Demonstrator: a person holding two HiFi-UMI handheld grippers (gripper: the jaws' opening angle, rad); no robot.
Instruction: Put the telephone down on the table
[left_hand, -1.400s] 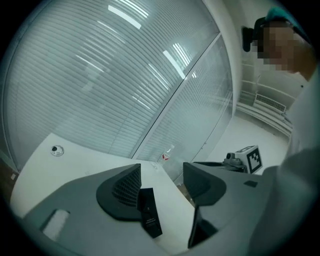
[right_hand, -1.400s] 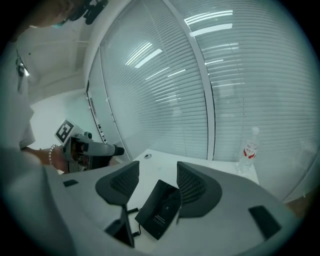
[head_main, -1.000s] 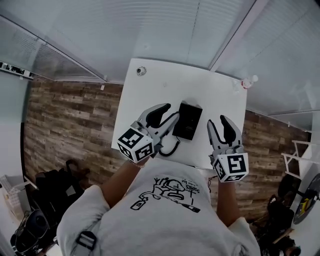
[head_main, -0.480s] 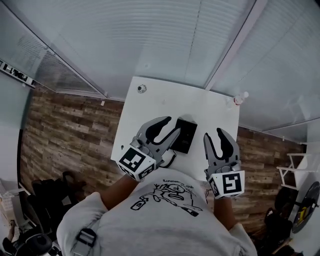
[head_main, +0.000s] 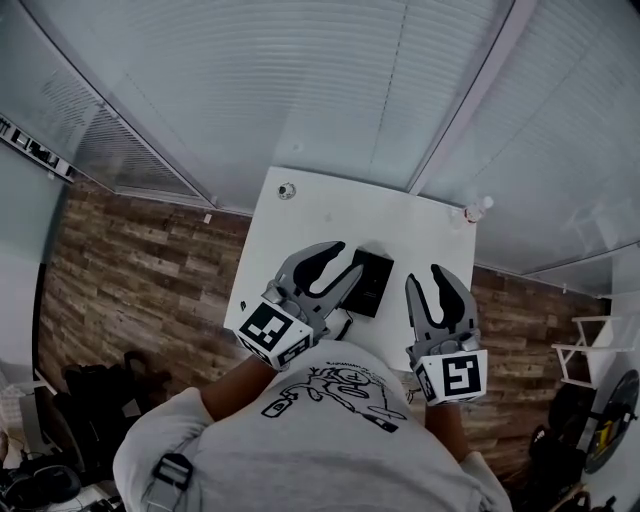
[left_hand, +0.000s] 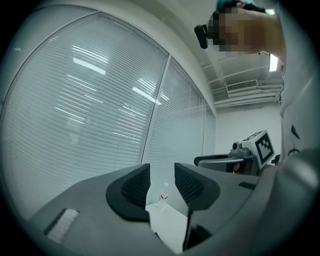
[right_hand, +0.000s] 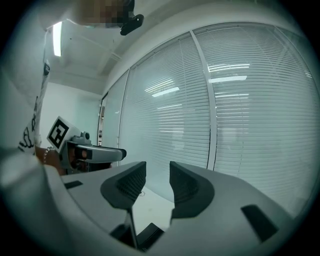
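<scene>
The black telephone (head_main: 368, 282) lies on the white table (head_main: 320, 225), near its front edge. My left gripper (head_main: 348, 262) hangs above the telephone's left side and hides part of it. Its jaws are shut, and in the left gripper view (left_hand: 161, 175) nothing is between them. My right gripper (head_main: 437, 272) is held up to the right of the telephone, apart from it. Its jaws stand as narrow as the left ones, with nothing between them (right_hand: 157, 175). A dark piece of the telephone (right_hand: 147, 235) shows below the right jaws.
A small water bottle (head_main: 478, 208) stands at the table's far right corner and shows past the left jaws (left_hand: 164, 192). A small round thing (head_main: 287, 190) sits at the far left corner. Slatted blinds (head_main: 300, 90) close off the far side. Wood-look floor (head_main: 130, 260) flanks the table.
Both grippers have risen above the table and come nearer the head camera. The telephone has stayed on the table.
</scene>
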